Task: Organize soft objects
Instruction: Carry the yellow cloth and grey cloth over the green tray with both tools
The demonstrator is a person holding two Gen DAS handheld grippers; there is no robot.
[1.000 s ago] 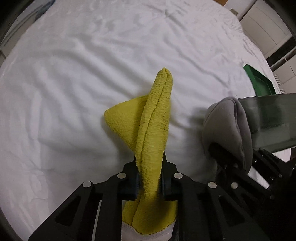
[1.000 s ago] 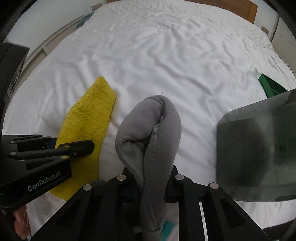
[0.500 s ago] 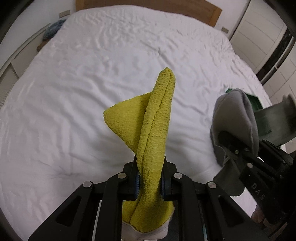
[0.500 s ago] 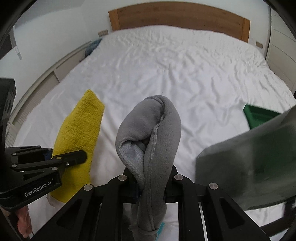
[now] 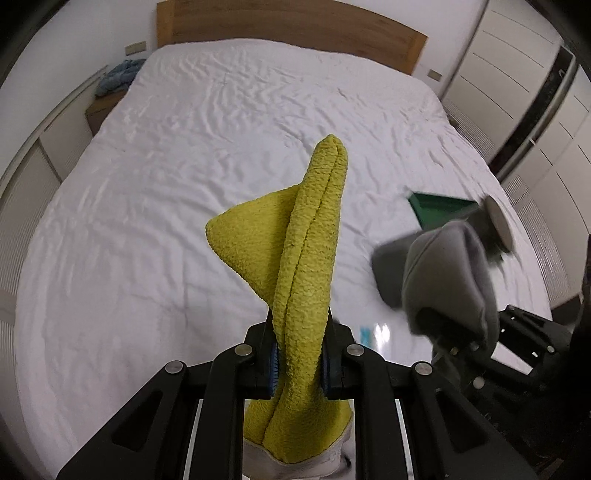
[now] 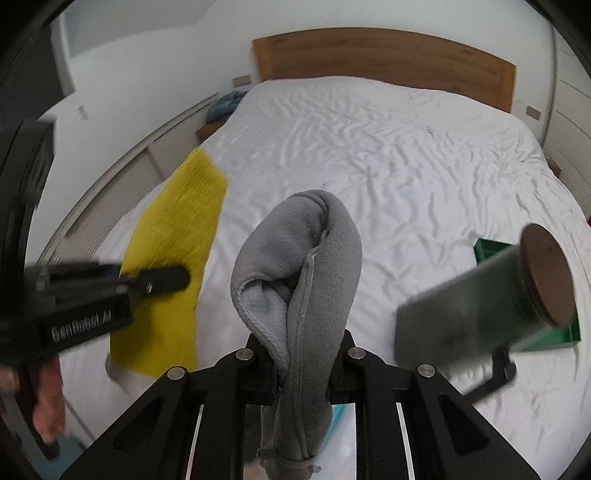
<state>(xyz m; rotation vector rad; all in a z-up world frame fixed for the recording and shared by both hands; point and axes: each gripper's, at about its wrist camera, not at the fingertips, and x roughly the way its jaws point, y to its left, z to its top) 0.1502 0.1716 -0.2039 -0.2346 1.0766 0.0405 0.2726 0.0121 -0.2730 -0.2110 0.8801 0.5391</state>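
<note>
1. My left gripper (image 5: 298, 363) is clenched on the yellow towel (image 5: 310, 266). The cloth is pinched between my blue-padded fingers (image 5: 274, 369), folded lengthwise, with its rounded end standing up past the tips and a loose corner flaring out to the left. The other end, with a white hem, hangs down under the jaws.

2. My right gripper (image 6: 301, 363) is clenched on the grey fleece cloth (image 6: 299, 266). It bulges up out of the jaws in a thick, curled fold with a stitched edge down its middle; the tail dangles below them.

3. From my right camera, the left gripper sits low on the left, blurred, with white lettering on its body and the yellow towel draped ahead of it. A bit of my left hand (image 6: 46, 406) shows at the bottom-left corner.

4. From my left camera, the right gripper and its grey cloth show on the right, also blurred.

5. A dark, blurry cylinder with a round flat end (image 6: 546, 273) juts in on the right of the right view; I cannot tell what it is.

6. Beyond it, a green tray (image 5: 436, 206) lies on the right side of the bed (image 5: 147, 221), whose white sheet is wrinkled.

7. Farthest off, the wooden headboard (image 5: 288, 26) runs along the wall, and a blue bundle (image 5: 118, 75) rests on a low shelf beside the bed's far left corner.
</note>
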